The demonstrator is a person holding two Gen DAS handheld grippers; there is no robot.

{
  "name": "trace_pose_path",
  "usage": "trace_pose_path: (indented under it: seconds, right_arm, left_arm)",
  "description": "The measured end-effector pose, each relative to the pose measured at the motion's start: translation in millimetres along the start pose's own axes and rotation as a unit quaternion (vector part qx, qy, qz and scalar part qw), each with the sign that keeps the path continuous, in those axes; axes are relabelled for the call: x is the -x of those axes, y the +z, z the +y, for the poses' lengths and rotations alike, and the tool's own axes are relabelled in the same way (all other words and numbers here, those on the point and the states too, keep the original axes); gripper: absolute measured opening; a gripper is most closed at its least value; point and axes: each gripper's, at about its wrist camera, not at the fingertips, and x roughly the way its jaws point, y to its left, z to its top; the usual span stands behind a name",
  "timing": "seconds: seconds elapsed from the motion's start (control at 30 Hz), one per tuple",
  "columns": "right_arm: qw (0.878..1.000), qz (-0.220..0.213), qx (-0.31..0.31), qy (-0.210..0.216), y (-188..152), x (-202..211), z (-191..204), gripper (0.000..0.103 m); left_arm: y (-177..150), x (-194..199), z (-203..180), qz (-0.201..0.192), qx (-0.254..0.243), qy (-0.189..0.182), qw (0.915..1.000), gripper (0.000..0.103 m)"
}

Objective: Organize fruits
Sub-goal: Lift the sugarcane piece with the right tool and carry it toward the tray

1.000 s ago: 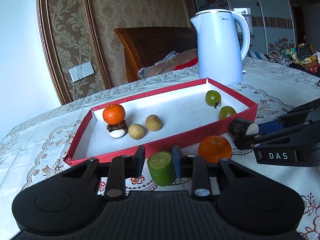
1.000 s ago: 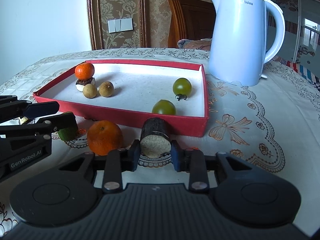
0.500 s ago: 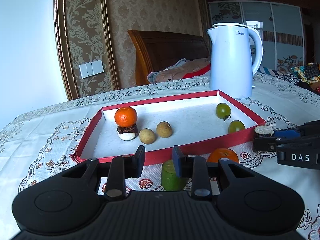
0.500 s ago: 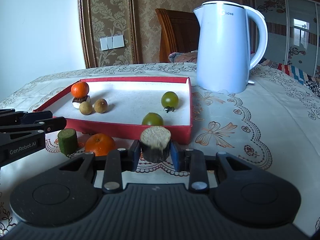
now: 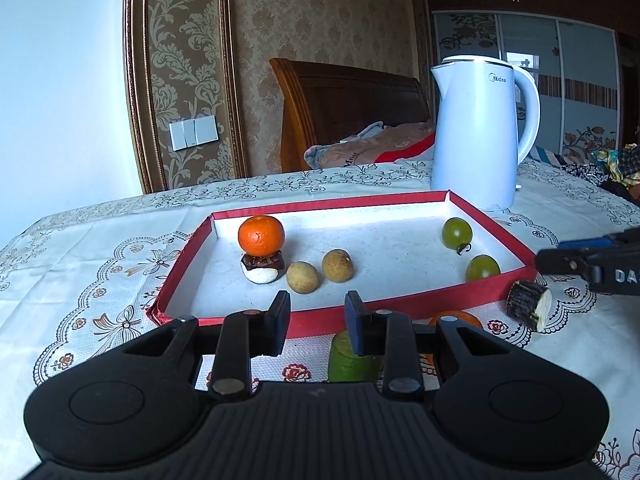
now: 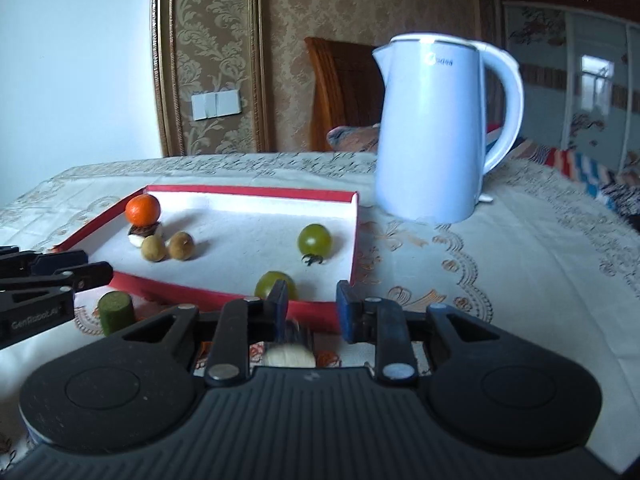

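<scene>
A red tray (image 5: 188,248) with a white floor holds an orange (image 5: 261,235) on a dark-and-white piece, two brown longans (image 5: 303,277) and two green tomatoes (image 5: 457,233). In front of it on the tablecloth stand a green cylinder piece (image 5: 343,360), a second orange (image 5: 454,317) and a dark sugarcane stub (image 5: 528,309). My left gripper (image 5: 318,322) is open and empty above the green piece. My right gripper (image 6: 310,308) is open and empty; the stub (image 6: 290,354) lies below it.
A tall white electric kettle (image 5: 478,136) stands behind the tray's right corner. A wooden chair (image 5: 344,112) with cloth on it is beyond the table's far edge. The tablecloth (image 6: 500,264) is lace-patterned. The wall with a switch (image 5: 193,134) is behind.
Both grippers opened and drew back and up. The left let go of the green piece; the right let go of the sugarcane stub, which now lies on the tablecloth.
</scene>
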Motion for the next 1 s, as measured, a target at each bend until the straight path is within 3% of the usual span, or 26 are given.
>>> trace_pose_path:
  seconds: [0.13, 0.23, 0.27, 0.33, 0.43, 0.47, 0.5, 0.53, 0.57, 0.77, 1.0]
  right_arm:
    - [1.000, 0.002, -0.006, -0.001, -13, 9, -9, 0.064]
    - [1.000, 0.004, -0.016, 0.020, -12, 9, -10, 0.067]
    - [1.000, 0.010, -0.017, 0.024, -11, 6, -8, 0.075]
    - [0.999, 0.020, -0.009, 0.030, -13, -1, 0, 0.078]
    - [0.999, 0.033, 0.021, 0.012, -15, -14, 13, 0.077]
    - [0.999, 0.044, 0.024, 0.010, -15, -20, 15, 0.072]
    - [0.998, 0.051, 0.019, 0.011, -15, -25, 15, 0.065]
    - [0.998, 0.061, 0.015, 0.016, -15, -30, 14, 0.044]
    - [0.997, 0.068, 0.007, 0.026, -15, -32, 12, 0.030]
    - [0.998, 0.053, 0.025, 0.017, -20, -24, 17, 0.030]
    - [1.000, -0.009, 0.018, 0.007, -6, -2, 13, 0.030]
  left_arm:
    - [0, 3, -2, -0.004, -0.003, -0.010, 0.9999, 0.029]
    - [-1, 4, -4, -0.006, -0.010, -0.008, 0.9999, 0.029]
    - [-1, 4, -4, -0.006, -0.010, -0.008, 0.9999, 0.029]
    - [-1, 4, -4, -0.006, -0.010, -0.009, 0.9999, 0.029]
    - [-1, 4, -5, -0.002, -0.011, -0.010, 0.9999, 0.029]
    - [-1, 4, -5, -0.001, -0.013, -0.010, 0.9999, 0.029]
    - [-2, 4, -6, -0.003, -0.015, -0.008, 0.9998, 0.029]
    - [-2, 5, -6, -0.005, -0.018, -0.007, 0.9998, 0.029]
    - [-2, 6, -7, -0.008, -0.020, -0.005, 0.9998, 0.029]
    - [-2, 7, -8, -0.013, -0.024, -0.001, 0.9996, 0.029]
    - [0, 6, -7, -0.017, -0.017, 0.005, 0.9997, 0.029]
